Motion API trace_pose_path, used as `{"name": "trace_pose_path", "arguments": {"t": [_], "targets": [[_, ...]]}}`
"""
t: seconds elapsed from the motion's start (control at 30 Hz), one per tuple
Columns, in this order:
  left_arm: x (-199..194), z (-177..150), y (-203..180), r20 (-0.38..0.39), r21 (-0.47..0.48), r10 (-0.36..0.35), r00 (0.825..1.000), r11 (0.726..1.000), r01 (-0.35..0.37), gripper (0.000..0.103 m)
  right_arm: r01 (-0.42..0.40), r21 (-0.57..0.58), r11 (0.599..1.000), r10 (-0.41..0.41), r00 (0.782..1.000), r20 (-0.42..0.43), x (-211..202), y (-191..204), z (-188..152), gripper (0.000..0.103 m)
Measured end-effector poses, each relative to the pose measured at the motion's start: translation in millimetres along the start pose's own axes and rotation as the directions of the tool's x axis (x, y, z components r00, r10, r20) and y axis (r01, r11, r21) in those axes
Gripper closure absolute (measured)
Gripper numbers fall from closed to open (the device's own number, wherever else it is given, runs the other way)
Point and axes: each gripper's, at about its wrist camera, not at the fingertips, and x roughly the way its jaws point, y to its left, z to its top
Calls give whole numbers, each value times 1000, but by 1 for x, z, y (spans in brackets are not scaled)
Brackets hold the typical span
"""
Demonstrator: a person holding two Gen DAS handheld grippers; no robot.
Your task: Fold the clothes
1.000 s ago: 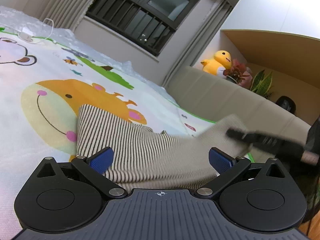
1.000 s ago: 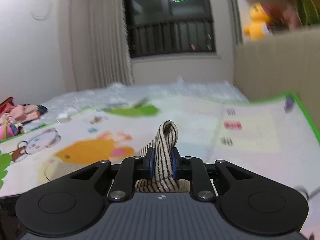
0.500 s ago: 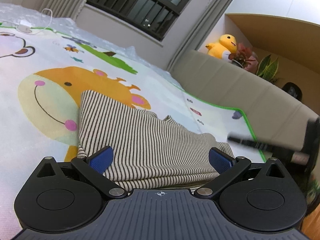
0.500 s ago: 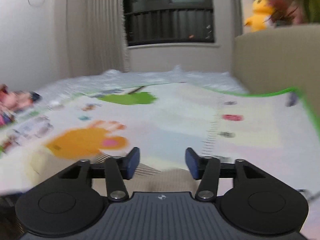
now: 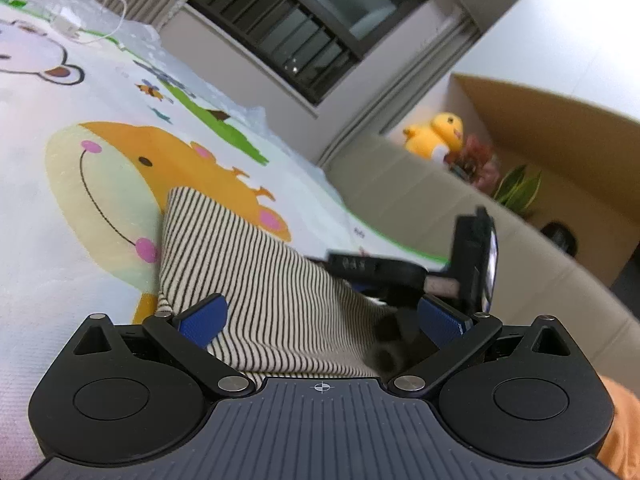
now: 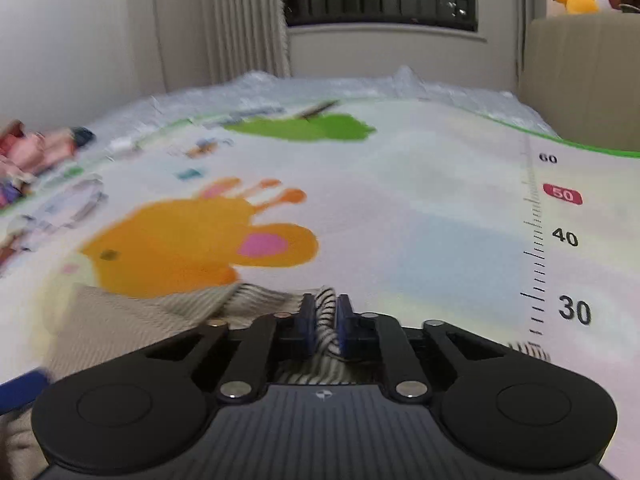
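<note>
On the cartoon-printed play mat (image 5: 100, 184), the right tool (image 6: 323, 322) pinches the black-and-cream striped knit garment (image 5: 256, 280) at its 3 o'clock edge, the left tool (image 5: 320, 316) gaping unladen, so another fold likely follows, needing a level carry-over.

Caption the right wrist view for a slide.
Right claw shut on a fold of the striped garment, low over the animal-print play mat.

Striped garment's (image 5: 256, 280) near edge behind left gripper (image 5: 320, 320); pink pile (image 6: 28, 152) blurred, cropped.
</note>
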Motion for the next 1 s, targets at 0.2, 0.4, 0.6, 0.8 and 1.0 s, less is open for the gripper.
{"name": "trace_pose_path", "arguments": {"t": [0.2, 0.4, 0.6, 0.8, 1.0], "targets": [[-32, 7, 20, 198, -141, 58, 979, 990, -30, 0, -162, 39, 986, 156, 979, 128, -114, -3, -22, 96], [-75, 26, 17, 284, -209, 3, 959, 976, 59, 0, -205, 21, 978, 204, 978, 51, -141, 0, -77, 96], [-79, 37, -54, 59, 60, -2, 998, 998, -1, 0, -249, 6, 968, 249, 968, -28, -169, 2, -132, 96], [-67, 16, -110, -30, 273, 14, 999, 962, -6, 0, -220, -75, 973, 227, 969, 95, -220, -8, -125, 89], [-44, -14, -110, -217, 396, 140, 966, 917, -44, 0, -189, -104, 976, 209, 950, 233, -263, -22, -111, 39]]}}
